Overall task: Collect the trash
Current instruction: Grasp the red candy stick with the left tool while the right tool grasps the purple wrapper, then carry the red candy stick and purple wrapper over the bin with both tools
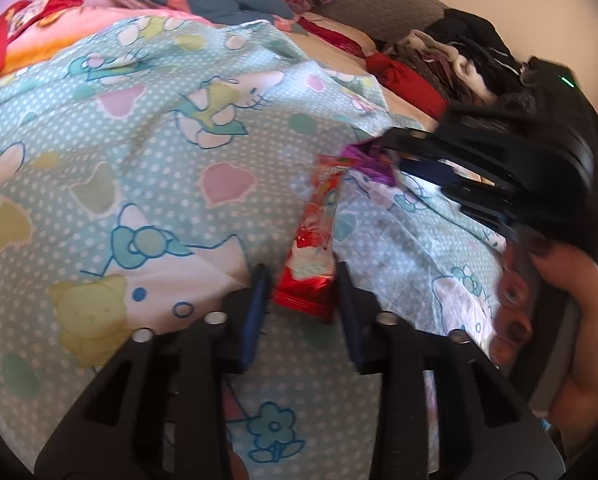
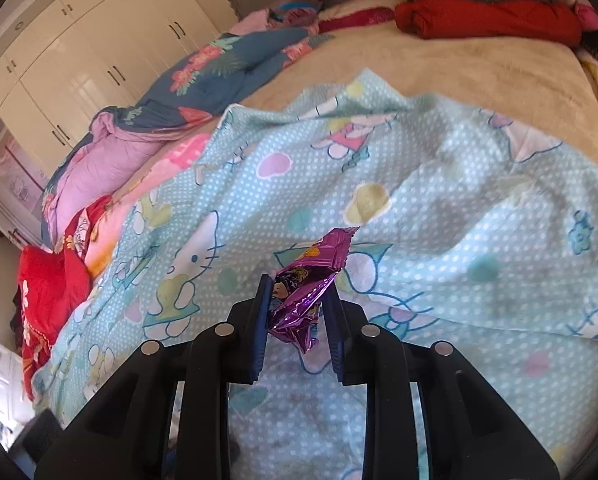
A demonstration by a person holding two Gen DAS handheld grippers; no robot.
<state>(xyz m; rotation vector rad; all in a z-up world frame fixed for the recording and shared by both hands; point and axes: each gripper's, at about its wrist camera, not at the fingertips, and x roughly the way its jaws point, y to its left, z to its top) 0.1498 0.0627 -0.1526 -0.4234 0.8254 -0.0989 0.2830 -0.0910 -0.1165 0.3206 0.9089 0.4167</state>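
Note:
A red snack wrapper (image 1: 317, 240) lies long-ways on the light-blue cartoon bedsheet (image 1: 159, 152). Its near end sits between the blue pads of my left gripper (image 1: 302, 276), whose jaws stand apart on either side of it without pinching it. My right gripper (image 2: 297, 286) is shut on a crumpled purple foil wrapper (image 2: 311, 280) and holds it above the sheet (image 2: 439, 200). In the left wrist view the right gripper (image 1: 395, 152) comes in from the right with the purple wrapper (image 1: 373, 160) at its tip, near the red wrapper's far end.
Rumpled quilts (image 2: 203, 76) and a red cloth (image 2: 51, 280) lie along the left of the bed. A red roll (image 2: 487, 18) and a dark clothes pile (image 1: 467, 56) sit at the far end. White wardrobes (image 2: 99, 48) stand beyond. A hand (image 1: 547, 292) holds the right gripper.

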